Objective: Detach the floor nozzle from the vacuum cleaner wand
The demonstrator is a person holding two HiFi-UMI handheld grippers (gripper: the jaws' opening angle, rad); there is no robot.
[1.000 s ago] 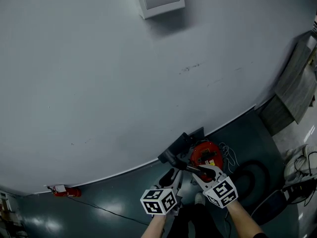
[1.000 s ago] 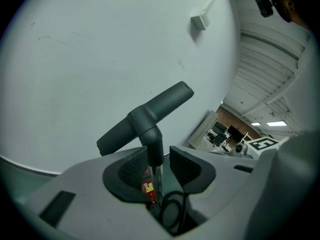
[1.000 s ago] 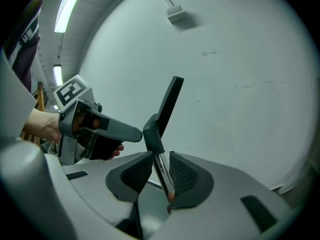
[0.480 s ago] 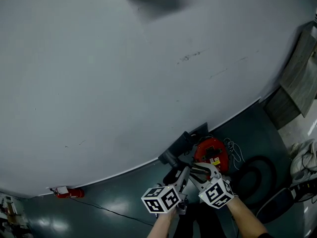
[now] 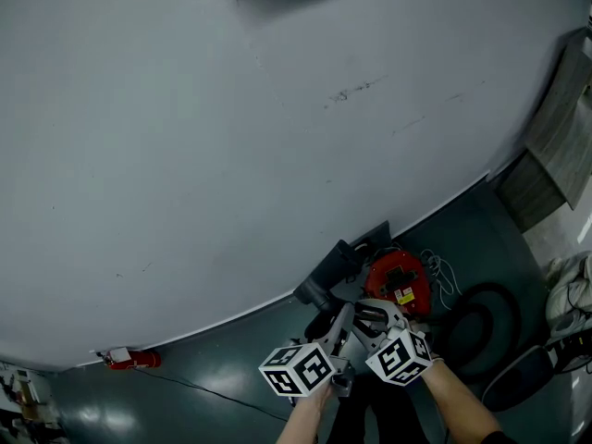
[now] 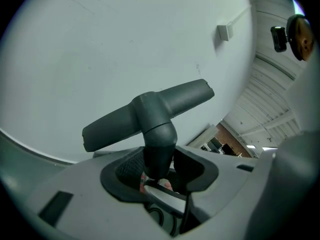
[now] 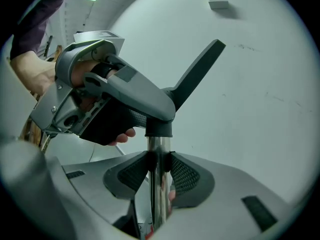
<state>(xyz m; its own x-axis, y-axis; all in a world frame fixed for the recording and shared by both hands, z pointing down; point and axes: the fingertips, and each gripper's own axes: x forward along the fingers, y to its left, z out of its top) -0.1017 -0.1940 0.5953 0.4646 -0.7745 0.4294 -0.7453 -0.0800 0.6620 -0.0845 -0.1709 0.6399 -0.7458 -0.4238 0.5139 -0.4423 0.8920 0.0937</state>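
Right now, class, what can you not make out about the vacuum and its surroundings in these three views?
Wand: its lower end runs off the bottom edge of the right gripper view.
Red canister: the yellow label's print is too small in the head view.
Small red object at the wall's foot: too small to identify, head view.

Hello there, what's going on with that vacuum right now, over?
Left gripper closing on floor nozzle neck. Right gripper clamped on wand. Nozzle not yet off; nothing seen blocking.
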